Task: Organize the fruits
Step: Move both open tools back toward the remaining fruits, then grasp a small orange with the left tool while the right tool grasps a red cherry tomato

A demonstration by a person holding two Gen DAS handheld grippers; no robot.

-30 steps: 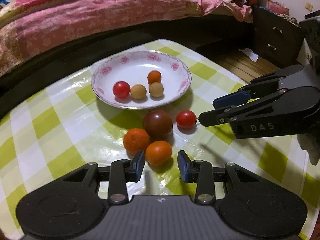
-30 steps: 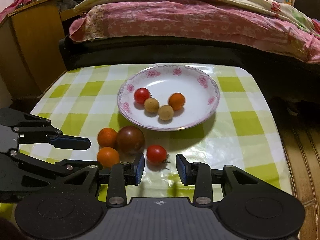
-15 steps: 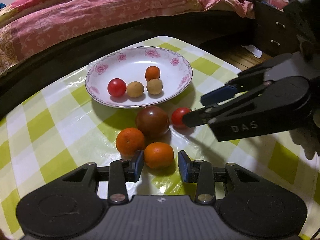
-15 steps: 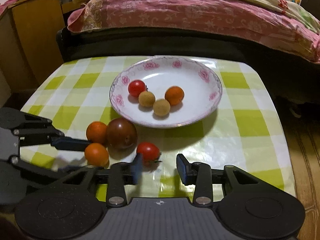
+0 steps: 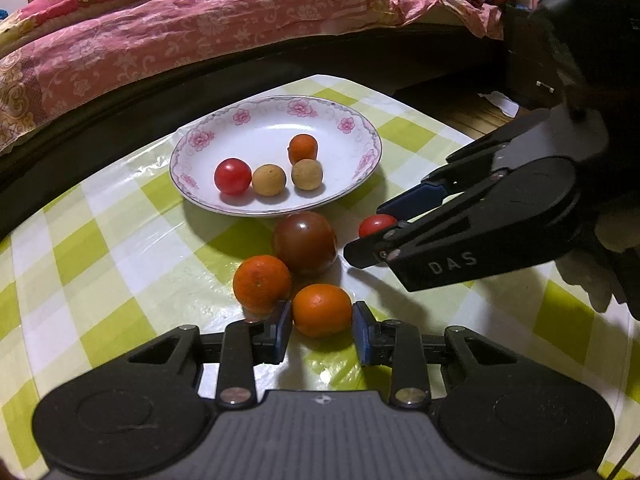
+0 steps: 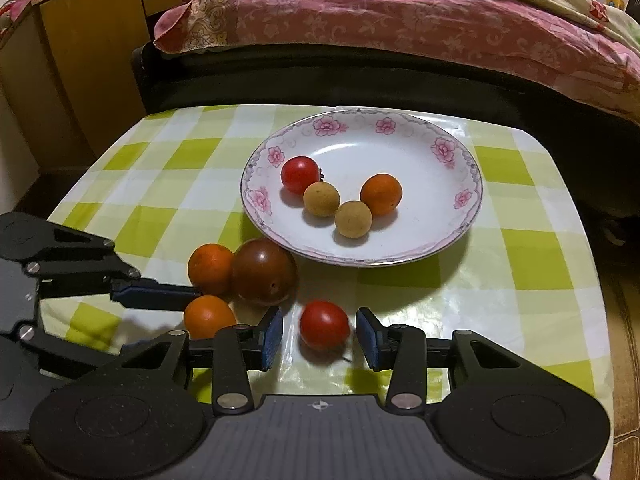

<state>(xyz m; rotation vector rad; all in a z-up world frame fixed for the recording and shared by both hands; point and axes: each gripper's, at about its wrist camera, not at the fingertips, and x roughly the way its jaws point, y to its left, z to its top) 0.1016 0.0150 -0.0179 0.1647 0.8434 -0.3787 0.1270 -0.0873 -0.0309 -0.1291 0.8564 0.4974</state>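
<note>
A flowered white plate [image 5: 360,168] [image 6: 460,224] holds a red tomato [image 5: 232,176], two tan longans [image 5: 269,179] and a small orange [image 5: 303,148]. On the checked cloth lie a dark tomato [image 5: 305,243] [image 6: 264,272], two oranges [image 5: 262,284] and a red cherry tomato [image 6: 324,325] [image 5: 376,225]. My left gripper [image 5: 322,326] is open with the nearer orange [image 5: 322,310] [image 6: 208,316] between its fingers. My right gripper [image 6: 320,330] is open with the cherry tomato between its fingers.
The small table [image 6: 532,264] has a green and white checked cloth. A bed with a pink cover [image 6: 400,24] runs behind it. A wooden cabinet [image 6: 80,60] stands at the left. Dark drawers [image 5: 532,76] are at the right.
Both grippers have moved forward. The left one's fingers now flank the nearer orange and the right one's fingers flank the cherry tomato. No fruit has moved.
</note>
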